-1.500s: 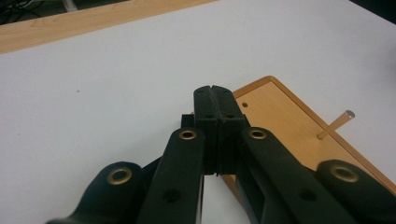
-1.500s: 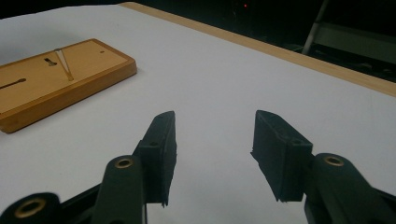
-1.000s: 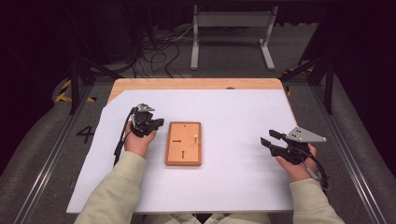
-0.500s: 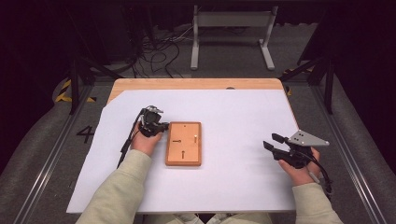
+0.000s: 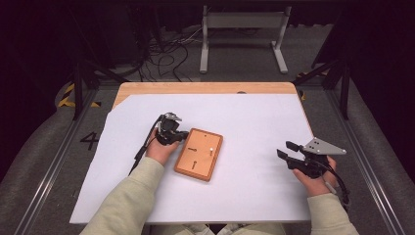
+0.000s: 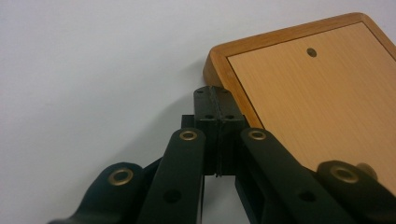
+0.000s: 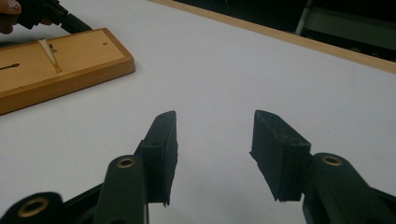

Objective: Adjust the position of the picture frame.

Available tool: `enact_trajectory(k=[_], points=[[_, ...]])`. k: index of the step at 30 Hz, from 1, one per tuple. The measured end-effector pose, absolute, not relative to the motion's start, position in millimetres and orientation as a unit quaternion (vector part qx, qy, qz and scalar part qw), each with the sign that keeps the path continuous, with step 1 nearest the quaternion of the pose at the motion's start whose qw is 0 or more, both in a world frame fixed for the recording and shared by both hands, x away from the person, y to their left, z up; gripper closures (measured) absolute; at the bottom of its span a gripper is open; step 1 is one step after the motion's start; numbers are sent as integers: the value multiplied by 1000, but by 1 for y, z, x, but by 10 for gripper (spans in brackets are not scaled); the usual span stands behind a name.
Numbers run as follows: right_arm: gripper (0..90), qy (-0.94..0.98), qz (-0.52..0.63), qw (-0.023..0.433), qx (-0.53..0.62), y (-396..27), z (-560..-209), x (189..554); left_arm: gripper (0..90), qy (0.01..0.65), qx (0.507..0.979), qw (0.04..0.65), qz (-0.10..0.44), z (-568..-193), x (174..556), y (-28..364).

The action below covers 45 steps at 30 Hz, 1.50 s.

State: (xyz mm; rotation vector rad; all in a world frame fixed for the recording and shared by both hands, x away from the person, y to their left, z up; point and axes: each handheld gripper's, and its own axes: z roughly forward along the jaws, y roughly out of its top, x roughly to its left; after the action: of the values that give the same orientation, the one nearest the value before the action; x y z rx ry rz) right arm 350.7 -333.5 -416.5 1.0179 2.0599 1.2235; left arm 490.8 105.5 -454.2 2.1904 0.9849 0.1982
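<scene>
the wooden board (image 5: 198, 154) lies flat near the middle of the white sheet (image 5: 254, 117) on the bench (image 5: 205, 88), a bit to your left. your left hand-held gripper (image 6: 214, 95) has its jaws pressed together with nothing between them, and the tips sit right at the board's corner edge. it looks like you are just starting to nudge it. your right hand-held gripper (image 7: 212, 154) waits well apart, jaws spread and empty.

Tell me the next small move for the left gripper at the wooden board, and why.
Probably keep nudging the board: the left gripper has its jaws shut, with nothing between them, right at the near corner edge of the wooden board, which lies skewed on the white sheet. The right gripper hangs open, well clear.
</scene>
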Motion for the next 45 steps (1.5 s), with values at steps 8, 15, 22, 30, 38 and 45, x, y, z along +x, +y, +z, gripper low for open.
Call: enact_trajectory(k=[8, 15, 22, 30, 38, 45], points=[[512, 763, 454, 263, 377, -333, -417, 351, 900, 316, 874, 363, 65, -453, 480, 72], [512, 763, 456, 261, 377, -334, -417, 350, 899, 311, 872, 369, 81, -435, 466, 76], [529, 767, 461, 254, 367, -329, -417, 355, 899, 261, 878, 396, 62, -409, 423, 82], [591, 777, 467, 236, 351, -321, -416, 359, 900, 218, 896, 386, 16, -409, 388, 77], [585, 782, 460, 233, 349, -316, -416, 361, 900, 180, 913, 364, -23, -417, 364, 63], [594, 785, 453, 237, 350, -312, -417, 366, 900, 151, 929, 336, -46, -436, 353, 46]])
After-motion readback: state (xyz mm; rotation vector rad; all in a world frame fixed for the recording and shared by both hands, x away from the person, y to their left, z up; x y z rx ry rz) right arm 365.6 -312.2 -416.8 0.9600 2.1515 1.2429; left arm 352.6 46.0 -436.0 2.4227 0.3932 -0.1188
